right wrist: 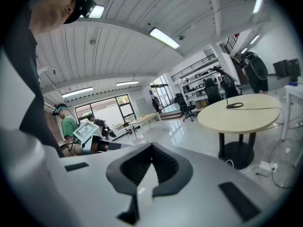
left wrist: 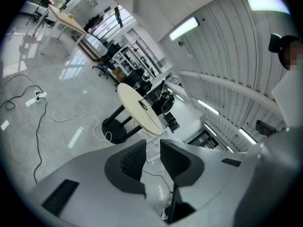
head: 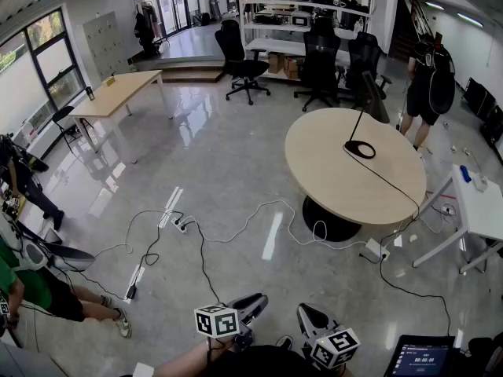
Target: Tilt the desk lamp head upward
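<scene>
1. Both grippers hang low and close in front of us. The left gripper (head: 258, 298) has its jaws drawn together on nothing, and the right gripper (head: 305, 311) is pinched closed and empty too.
2. The desk lamp (head: 360, 148) stands well ahead of both grippers, off to the right, on the round surface (head: 330, 179). Neither gripper is anywhere near it, so we judge the tilt not yet begun.
3. Between the grippers and that surface, loose cables (head: 236, 225) trail across the floor. Walking in, we could catch a foot and yank one.
4. The lamp's own cord (head: 393, 185) runs off the far side of the surface toward a power strip (head: 376, 249). A tug there could drag the lamp sideways.
5. The lamp looks thin-stemmed and light. Push the head up without steadying the base and we'd expect it to skate or tip.
6. From here we can't tell where the head hinges, and nudging the wrong part might bend the stem instead.
</scene>
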`<state>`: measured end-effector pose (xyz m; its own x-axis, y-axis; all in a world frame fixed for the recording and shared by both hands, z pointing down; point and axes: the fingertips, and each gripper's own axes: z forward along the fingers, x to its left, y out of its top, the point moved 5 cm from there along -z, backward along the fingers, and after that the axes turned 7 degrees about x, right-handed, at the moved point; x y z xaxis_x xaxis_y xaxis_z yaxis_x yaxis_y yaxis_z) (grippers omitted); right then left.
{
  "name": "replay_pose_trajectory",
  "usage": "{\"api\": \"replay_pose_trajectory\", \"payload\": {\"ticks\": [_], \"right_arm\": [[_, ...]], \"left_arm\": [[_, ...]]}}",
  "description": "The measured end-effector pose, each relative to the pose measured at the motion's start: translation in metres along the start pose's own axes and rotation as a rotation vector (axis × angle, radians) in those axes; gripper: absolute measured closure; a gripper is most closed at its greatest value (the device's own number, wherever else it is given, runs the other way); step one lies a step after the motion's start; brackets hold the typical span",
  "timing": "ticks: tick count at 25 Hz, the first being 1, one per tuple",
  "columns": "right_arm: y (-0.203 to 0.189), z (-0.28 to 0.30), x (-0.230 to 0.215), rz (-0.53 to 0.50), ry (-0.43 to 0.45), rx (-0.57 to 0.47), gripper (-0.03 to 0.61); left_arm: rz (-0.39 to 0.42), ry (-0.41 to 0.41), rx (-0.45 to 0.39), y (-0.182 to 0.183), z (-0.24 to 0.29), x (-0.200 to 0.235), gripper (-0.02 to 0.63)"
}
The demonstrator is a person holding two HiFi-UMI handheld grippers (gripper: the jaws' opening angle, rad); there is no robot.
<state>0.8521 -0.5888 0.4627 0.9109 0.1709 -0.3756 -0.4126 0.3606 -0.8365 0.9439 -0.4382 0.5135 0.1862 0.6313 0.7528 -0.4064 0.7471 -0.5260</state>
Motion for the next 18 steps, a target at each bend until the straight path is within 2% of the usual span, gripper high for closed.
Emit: {"api": "replay_pose_trajectory", "payload": {"ticks": [18], "right_arm": [[-0.001,-0.009,-0.016,0.031,-0.015,-0.040,0.577]], "left_arm": [[0.006,0.019,0.024,-0.007,0.012,-0.003,0.517]]}}
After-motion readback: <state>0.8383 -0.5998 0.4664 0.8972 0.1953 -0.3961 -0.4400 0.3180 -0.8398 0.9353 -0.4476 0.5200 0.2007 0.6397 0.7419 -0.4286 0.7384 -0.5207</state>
